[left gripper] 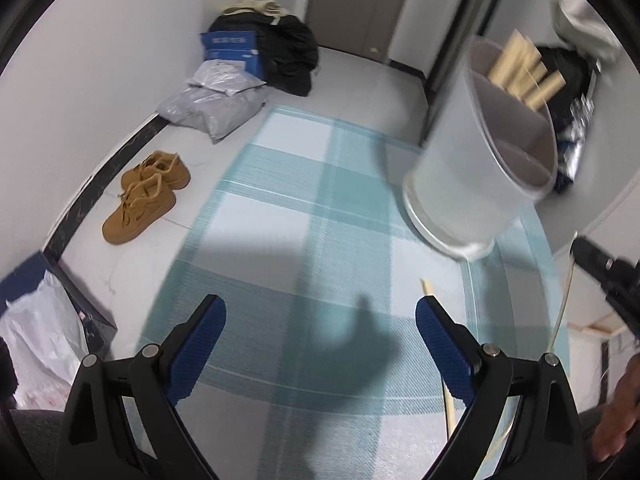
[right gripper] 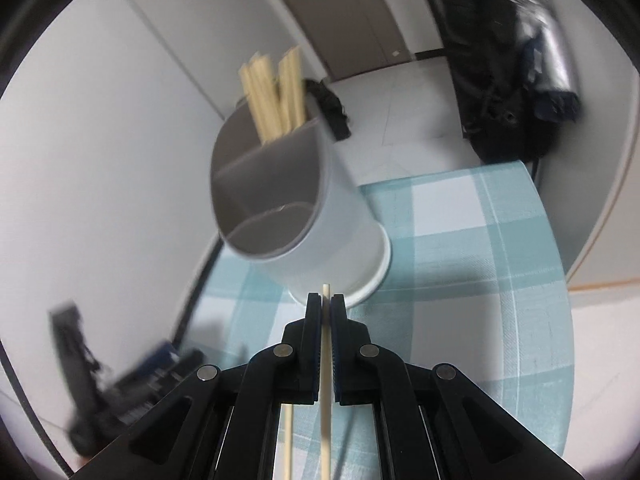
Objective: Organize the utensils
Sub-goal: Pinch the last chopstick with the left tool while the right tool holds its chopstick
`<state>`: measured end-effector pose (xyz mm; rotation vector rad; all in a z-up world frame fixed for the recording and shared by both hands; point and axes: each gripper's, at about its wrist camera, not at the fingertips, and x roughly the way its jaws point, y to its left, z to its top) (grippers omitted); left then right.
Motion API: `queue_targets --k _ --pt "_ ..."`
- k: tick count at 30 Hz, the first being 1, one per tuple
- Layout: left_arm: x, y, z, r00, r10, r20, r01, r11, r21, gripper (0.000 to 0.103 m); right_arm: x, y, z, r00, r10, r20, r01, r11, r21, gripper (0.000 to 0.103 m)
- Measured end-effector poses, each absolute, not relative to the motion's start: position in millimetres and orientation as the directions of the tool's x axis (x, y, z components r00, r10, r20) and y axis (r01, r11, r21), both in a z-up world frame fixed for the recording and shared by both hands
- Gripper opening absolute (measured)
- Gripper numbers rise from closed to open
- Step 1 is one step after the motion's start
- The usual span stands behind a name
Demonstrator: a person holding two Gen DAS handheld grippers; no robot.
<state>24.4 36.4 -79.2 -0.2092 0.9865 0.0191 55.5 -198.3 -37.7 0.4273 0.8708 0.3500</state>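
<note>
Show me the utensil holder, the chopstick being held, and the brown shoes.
holder [right gripper: 336, 216], right wrist view, its white outer wall.
chopstick [right gripper: 326, 294], right wrist view, the tip beyond the shut right tool.
shoes [left gripper: 146, 196], left wrist view, the nearer shoe's upper.

Both wrist views look down along their fingers; each shows the holder [left gripper: 480, 160] [right gripper: 304, 216] on the cloth [left gripper: 304, 184] [right gripper: 472, 240], nearer at right.

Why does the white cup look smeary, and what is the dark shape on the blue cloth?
Left wrist view: the holder smears from motion blur, and the dark shape on the cloth is a shadow. Right wrist view: the holder is blurred too, while the right gripper and its chopstick stay sharp; the fisheye bends the walls.
</note>
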Motion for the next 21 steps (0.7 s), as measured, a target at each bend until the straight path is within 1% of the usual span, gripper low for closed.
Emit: queue_targets --k 3,6,9,14,19,21 --pt "22 23 -78 0.561 -0.067 -0.825 -0.076 0.988 -0.132 0.093 52 -213 -44 0.602 0.473 -0.643 -0.091 0.841 0.534 0.004" --pt "21 14 -78 0.562 -0.064 -0.825 -0.048 0.993 -0.11 0.093 51 -232 -56 0.613 0.507 -0.606 -0.066 0.797 0.6 0.004" --pt "22 6 -79 0.542 -0.076 -0.837 -0.032 0.993 -0.112 0.093 46 -242 -65 0.627 0.516 -0.584 -0.039 0.77 0.637 0.004" --pt "34 -14 -83 0.504 -0.066 -0.861 0.009 0.997 -0.071 0.093 50 -259 -86 0.636 0.542 -0.549 -0.011 0.717 0.697 0.004" --pt "42 -21 -90 0.456 -0.075 -0.887 0.007 0.997 -0.081 0.093 52 -270 -80 0.67 0.556 -0.491 -0.017 0.673 0.739 0.004" --pt "45 -24 -94 0.442 -0.062 -0.895 0.002 0.998 -0.068 0.093 51 -275 -76 0.686 0.554 -0.472 -0.022 0.664 0.748 0.004"
